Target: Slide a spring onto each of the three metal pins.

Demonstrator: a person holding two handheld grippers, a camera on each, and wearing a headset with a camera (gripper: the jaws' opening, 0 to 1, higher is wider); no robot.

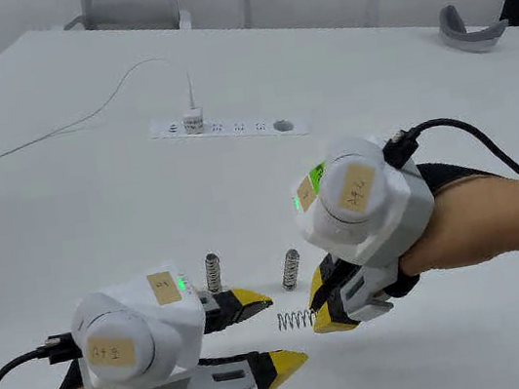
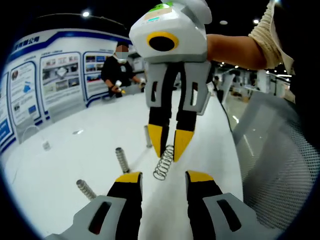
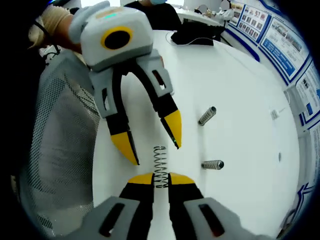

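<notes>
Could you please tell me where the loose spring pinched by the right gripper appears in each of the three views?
Head view: the loose spring lies lower centre, at the tips of the right gripper.
Left gripper view: the spring hangs slanted at centre, from the right gripper's yellow tips.
Right gripper view: the spring rises at lower centre from that gripper's own shut jaws.
Shared landmark: the spring-covered pins standing near it.

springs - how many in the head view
3. Two stand upright: left spring, middle spring. A loose spring lies on the table, its end in the right tool. Others may be hidden.
</notes>
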